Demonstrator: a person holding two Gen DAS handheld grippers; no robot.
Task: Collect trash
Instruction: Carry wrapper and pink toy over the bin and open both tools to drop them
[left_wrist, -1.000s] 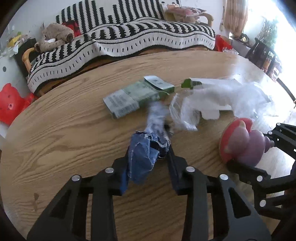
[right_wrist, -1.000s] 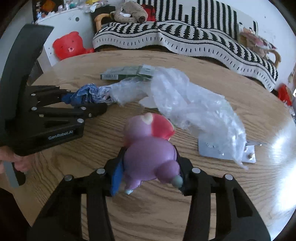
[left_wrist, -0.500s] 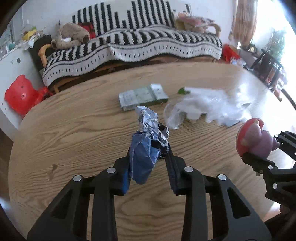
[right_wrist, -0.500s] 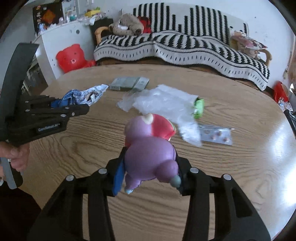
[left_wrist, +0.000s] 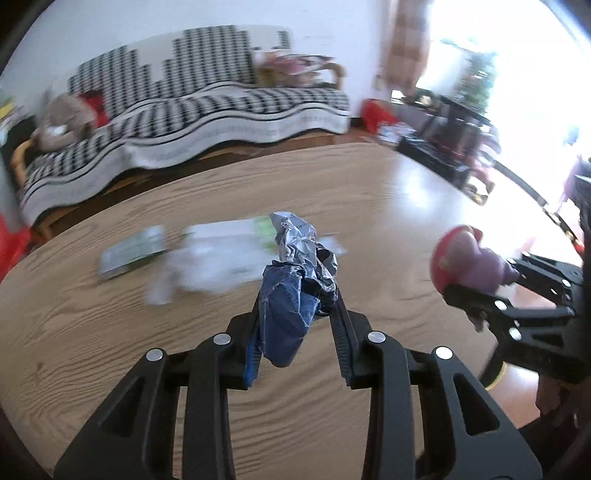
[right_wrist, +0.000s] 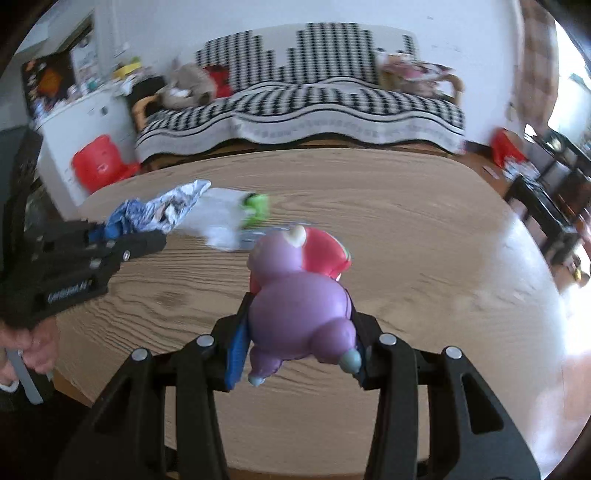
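My left gripper (left_wrist: 297, 310) is shut on a crumpled blue and silver foil wrapper (left_wrist: 295, 280), held above the wooden table (left_wrist: 110, 332). The wrapper also shows at the left of the right wrist view (right_wrist: 159, 214). My right gripper (right_wrist: 295, 314) is shut on a purple and red toy figure (right_wrist: 299, 295), also held above the table; it shows at the right of the left wrist view (left_wrist: 465, 262). On the table lie a clear plastic bag (left_wrist: 207, 262) with a green piece (right_wrist: 256, 206), and a green carton (left_wrist: 129, 254).
A striped black and white sofa (right_wrist: 314, 107) stands behind the table, with a soft toy (right_wrist: 188, 85) on it. A red plastic item (right_wrist: 98, 162) and a white cabinet (right_wrist: 74, 122) are at the left. Dark furniture (right_wrist: 546, 192) stands at the right by a bright window.
Both grippers have risen and pulled back from the table with their loads still held. The views swung right, and the bag and carton look farther away and blurred.
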